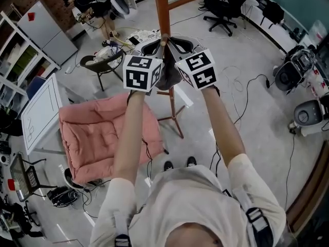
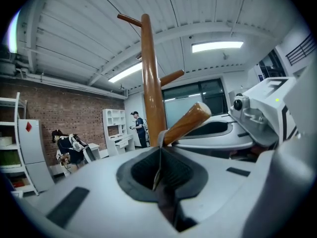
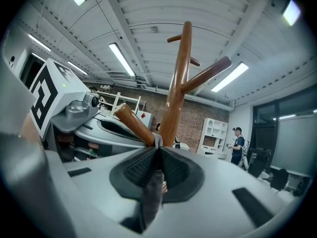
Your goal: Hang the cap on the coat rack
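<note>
The wooden coat rack's pole (image 1: 162, 9) rises right in front of me. Both grippers are held up against it, side by side. The dark grey cap (image 1: 167, 75) hangs between them. My left gripper (image 1: 156, 46) is shut on a thin edge of the cap (image 2: 157, 171). In its view a slanted peg (image 2: 187, 124) juts from the pole (image 2: 151, 83) just beyond the tips of the left gripper (image 2: 159, 150). My right gripper (image 1: 174, 44) is shut on a fold of the cap (image 3: 152, 192), and the same peg (image 3: 133, 124) lies just past the tips of the right gripper (image 3: 157, 150).
A pink cushion (image 1: 103, 138) lies on a seat at lower left, beside a white board (image 1: 38, 112). A black stool (image 1: 105, 63) and the rack's legs (image 1: 175, 120) stand below. An office chair (image 1: 223, 9) is behind, machines (image 1: 308, 115) at right, and cables cross the floor.
</note>
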Available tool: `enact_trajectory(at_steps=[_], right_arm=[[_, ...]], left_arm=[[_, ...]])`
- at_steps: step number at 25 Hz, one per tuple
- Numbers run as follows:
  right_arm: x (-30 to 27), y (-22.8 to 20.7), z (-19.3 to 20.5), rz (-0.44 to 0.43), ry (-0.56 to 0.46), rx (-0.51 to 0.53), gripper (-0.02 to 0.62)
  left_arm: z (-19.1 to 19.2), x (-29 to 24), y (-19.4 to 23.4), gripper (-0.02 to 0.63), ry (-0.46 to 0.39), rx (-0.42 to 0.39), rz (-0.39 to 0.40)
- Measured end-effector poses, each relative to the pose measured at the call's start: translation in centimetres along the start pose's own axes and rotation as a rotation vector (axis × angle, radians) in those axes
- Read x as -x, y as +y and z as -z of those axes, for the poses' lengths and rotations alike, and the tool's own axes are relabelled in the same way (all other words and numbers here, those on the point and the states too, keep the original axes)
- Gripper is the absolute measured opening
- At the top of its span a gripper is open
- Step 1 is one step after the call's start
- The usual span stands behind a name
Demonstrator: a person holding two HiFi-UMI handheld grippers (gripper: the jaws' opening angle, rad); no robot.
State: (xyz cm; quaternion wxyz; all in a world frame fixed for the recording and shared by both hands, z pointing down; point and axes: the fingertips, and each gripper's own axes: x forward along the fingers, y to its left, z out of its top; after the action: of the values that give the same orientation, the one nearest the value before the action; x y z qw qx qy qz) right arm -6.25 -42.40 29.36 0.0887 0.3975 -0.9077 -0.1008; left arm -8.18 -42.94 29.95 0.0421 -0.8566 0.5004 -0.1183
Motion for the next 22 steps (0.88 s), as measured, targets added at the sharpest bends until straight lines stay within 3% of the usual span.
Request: enact_trajectory(at_steps=[8, 11, 22], right_arm=[[0.8, 0.5, 0.7, 0.022, 0.000, -0.017, 0.089], [1.3, 0.5, 0.7, 0.019, -0.016, -0.051, 0.092], [3.4, 2.4, 2.5, -0.007, 0.011, -0.078, 0.098]], left_arm=[[0.1, 1.1, -0.5, 0.027, -0.017, 0.004, -0.032], [-0.2, 1.9, -0.5, 0.066, -0.025, 0.007, -0.041], [1.4, 5.3, -1.2, 0.066, -0.037, 0.044, -0.063]])
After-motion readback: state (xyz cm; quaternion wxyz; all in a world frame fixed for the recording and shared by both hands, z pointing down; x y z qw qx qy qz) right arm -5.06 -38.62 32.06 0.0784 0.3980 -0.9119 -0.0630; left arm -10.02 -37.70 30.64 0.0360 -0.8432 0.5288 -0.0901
